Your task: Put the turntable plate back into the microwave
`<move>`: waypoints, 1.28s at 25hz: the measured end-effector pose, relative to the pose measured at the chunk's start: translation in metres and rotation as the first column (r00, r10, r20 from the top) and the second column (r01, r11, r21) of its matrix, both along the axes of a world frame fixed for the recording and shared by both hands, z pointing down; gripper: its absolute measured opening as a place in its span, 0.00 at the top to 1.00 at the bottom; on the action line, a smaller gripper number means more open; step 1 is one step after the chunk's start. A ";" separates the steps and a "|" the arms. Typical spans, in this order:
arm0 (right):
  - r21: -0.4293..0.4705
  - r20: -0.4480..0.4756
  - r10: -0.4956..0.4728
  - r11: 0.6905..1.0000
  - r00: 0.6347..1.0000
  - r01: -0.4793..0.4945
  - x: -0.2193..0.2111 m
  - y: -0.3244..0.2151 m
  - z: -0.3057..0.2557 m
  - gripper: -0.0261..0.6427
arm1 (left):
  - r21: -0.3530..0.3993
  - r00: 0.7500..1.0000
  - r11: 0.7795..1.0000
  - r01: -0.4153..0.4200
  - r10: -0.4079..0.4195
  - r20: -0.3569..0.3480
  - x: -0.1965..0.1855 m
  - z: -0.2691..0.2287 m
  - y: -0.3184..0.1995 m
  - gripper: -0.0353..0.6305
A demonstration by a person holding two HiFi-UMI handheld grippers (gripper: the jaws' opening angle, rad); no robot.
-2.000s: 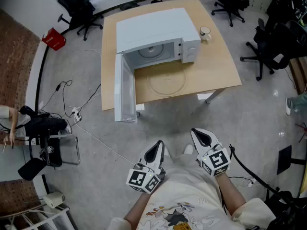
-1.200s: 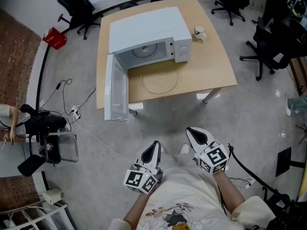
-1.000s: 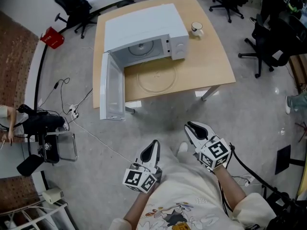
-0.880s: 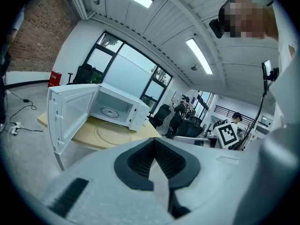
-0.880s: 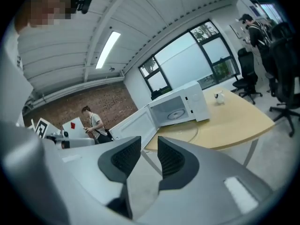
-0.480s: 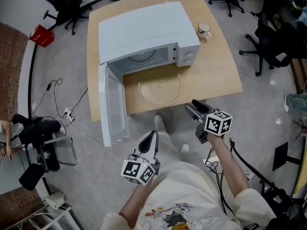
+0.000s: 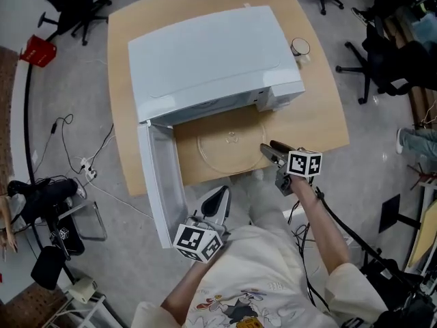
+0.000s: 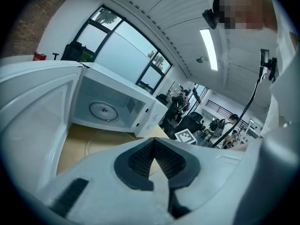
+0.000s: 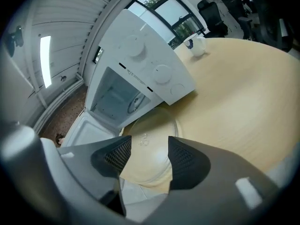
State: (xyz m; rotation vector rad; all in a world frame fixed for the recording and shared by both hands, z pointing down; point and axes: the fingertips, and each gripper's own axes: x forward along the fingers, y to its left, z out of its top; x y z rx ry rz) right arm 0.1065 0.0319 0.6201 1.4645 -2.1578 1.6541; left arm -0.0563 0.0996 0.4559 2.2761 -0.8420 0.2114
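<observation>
The clear glass turntable plate (image 7: 229, 145) lies flat on the wooden table (image 7: 314, 115) in front of the white microwave (image 7: 212, 53). The microwave's door (image 7: 164, 183) hangs open to the left, past the table's front edge. My right gripper (image 7: 268, 150) hovers at the plate's right rim, and its jaws are opening with nothing gripped. In the right gripper view the plate (image 9: 149, 128) shows through the gap of that gripper (image 9: 145, 149), and the open cavity (image 9: 117, 97) lies beyond. My left gripper (image 7: 220, 195) is shut and empty, short of the table, beside the door.
A white mug (image 7: 299, 47) stands on the table right of the microwave. Office chairs (image 7: 382, 53) stand to the right, and cables (image 7: 75, 162) lie on the floor to the left. In the left gripper view the microwave's cavity (image 8: 110, 109) faces me.
I have come up to the table. The right gripper rose and reached forward to the plate's right rim while its jaws opened. The left gripper moved forward, still shut.
</observation>
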 end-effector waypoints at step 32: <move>-0.392 0.290 0.014 0.914 0.957 0.105 -0.014 -0.005 0.062 0.91 | -0.422 0.965 0.886 0.192 -0.249 -0.085 -0.001 0.114 -0.015 0.94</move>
